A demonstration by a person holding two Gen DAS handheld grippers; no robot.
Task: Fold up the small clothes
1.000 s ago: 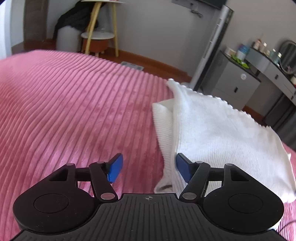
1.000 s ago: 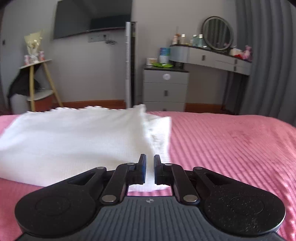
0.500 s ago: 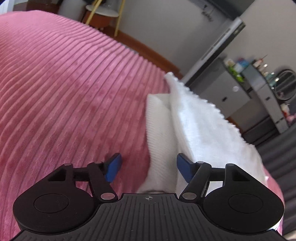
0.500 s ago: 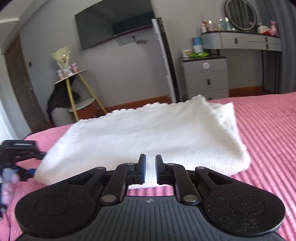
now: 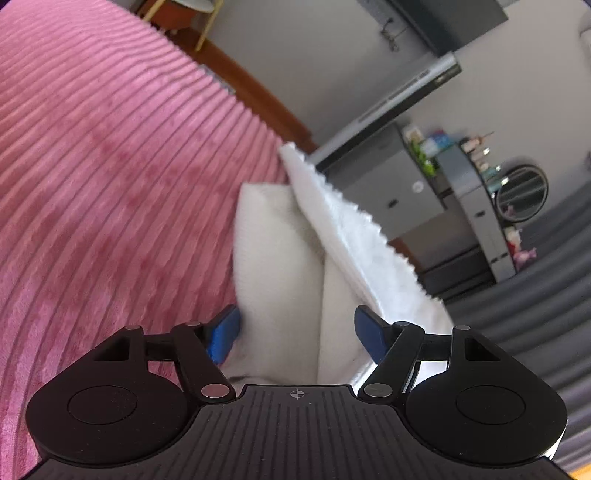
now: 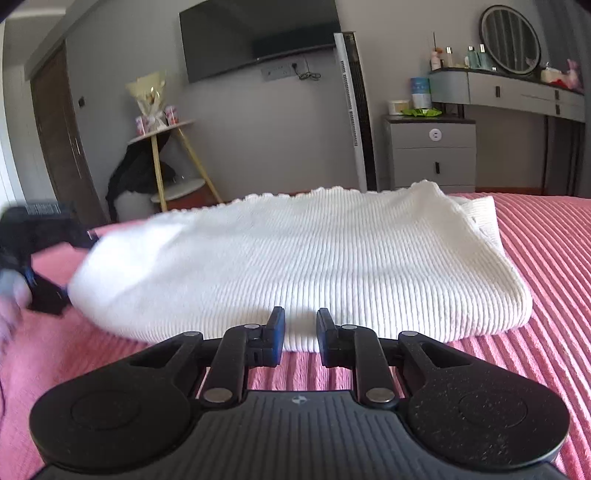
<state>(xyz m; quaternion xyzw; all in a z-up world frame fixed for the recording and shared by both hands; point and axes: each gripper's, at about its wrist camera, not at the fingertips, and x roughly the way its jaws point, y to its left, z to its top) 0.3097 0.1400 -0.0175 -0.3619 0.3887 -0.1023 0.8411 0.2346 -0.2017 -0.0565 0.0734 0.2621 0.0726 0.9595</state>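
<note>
Sweater, white ribbed knit, lies folded on the pink ribbed bedspread, bulky, with a scalloped edge along its far side. A smaller folded flap sticks out at its right end in the right wrist view.

Right hand-held gripper sits low at the near edge of the sweater. Its jaws are opening, only a narrow gap so far. White knit shows through the gap, but the pads do not press on it.

Left hand-held gripper is at the sweater's left end, jaws spread wide. Cloth lies between the blue pads; the left pad is right at the fabric's edge, the right pad sits against the upper layer. No clamping visible. This view is tilted and a bit blurred. From the right wrist view the left hand-held gripper shows as a dark blur at the sweater's left end.

Background: grey drawer unit, vanity with round mirror, wall TV, tall tower fan, wooden side stand.
</note>
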